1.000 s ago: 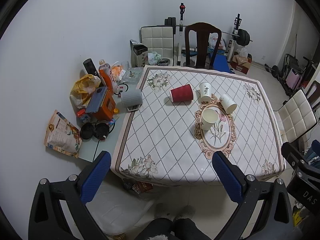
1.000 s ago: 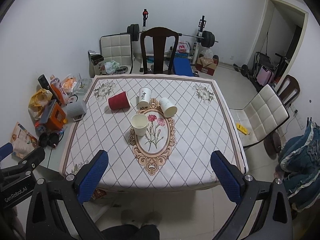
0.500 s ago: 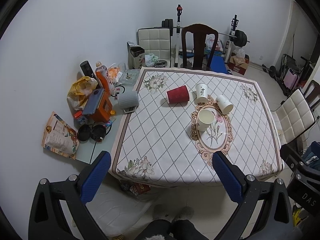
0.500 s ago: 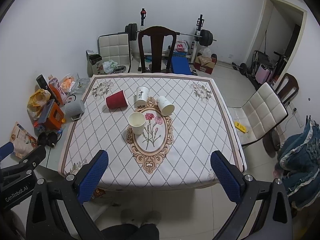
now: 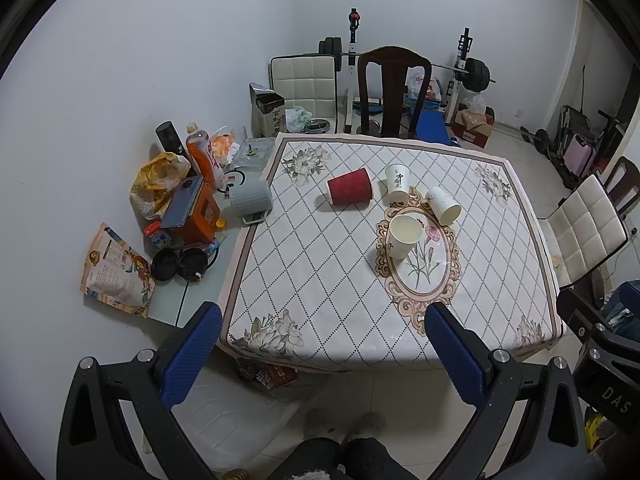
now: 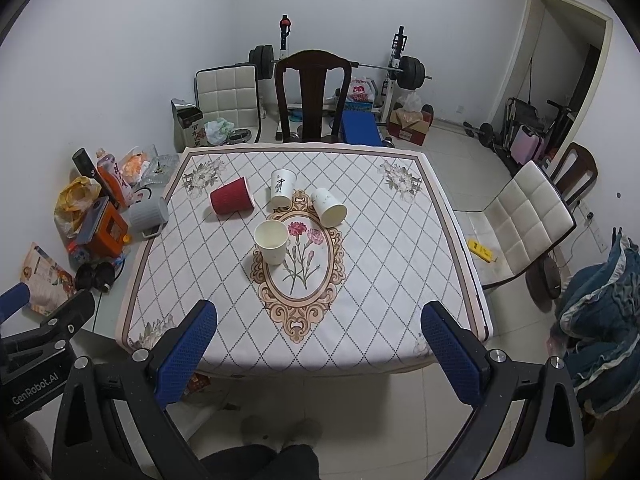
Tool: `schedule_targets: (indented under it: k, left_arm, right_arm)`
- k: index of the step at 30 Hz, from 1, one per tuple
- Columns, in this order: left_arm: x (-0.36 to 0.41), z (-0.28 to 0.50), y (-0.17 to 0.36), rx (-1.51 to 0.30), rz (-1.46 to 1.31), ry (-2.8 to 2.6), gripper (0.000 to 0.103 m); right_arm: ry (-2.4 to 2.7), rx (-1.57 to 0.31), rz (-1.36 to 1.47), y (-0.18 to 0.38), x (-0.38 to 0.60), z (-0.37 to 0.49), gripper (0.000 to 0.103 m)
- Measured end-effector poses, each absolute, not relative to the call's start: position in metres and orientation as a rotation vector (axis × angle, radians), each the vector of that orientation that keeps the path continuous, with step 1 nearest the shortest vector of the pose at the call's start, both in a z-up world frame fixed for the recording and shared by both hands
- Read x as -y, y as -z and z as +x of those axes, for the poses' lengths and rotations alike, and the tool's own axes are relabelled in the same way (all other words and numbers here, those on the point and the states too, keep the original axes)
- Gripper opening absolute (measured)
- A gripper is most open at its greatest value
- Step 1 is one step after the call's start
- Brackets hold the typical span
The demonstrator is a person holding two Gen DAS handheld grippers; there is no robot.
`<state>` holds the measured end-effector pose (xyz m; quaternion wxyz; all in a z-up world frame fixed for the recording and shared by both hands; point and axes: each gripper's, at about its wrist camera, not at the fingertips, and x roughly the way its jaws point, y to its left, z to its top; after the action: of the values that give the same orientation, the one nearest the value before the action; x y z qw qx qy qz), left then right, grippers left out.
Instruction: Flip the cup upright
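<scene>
Blue-padded fingers (image 5: 192,354) of the left gripper (image 5: 324,354) and right gripper (image 6: 320,350) are held spread wide, well short of the red cup (image 6: 232,201) laid sideways on the desk (image 6: 400,280) ahead, left of three pale cups (image 6: 272,242).

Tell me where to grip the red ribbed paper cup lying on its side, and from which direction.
Grip the red ribbed paper cup across its ribbed wall near the middle, coming down from above. It lies on its side on the patterned tablecloth, mouth apparently towards the table's left edge, so only its upper curve is free; fingers either side of the barrel probably suit tipping it upright.
</scene>
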<state>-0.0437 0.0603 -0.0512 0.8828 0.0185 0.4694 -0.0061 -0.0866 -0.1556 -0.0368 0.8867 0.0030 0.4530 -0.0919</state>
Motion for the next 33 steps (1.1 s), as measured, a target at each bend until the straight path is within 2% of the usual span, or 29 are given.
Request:
schedule_targets:
  k: [33]
  left_arm:
    - [-0.0550, -0.0470, 0.0510, -0.978, 0.047, 0.027, 0.103]
  right_arm:
    - [0.196, -0.950, 0.015, 0.0394, 0.1607, -0.0938, 0.103]
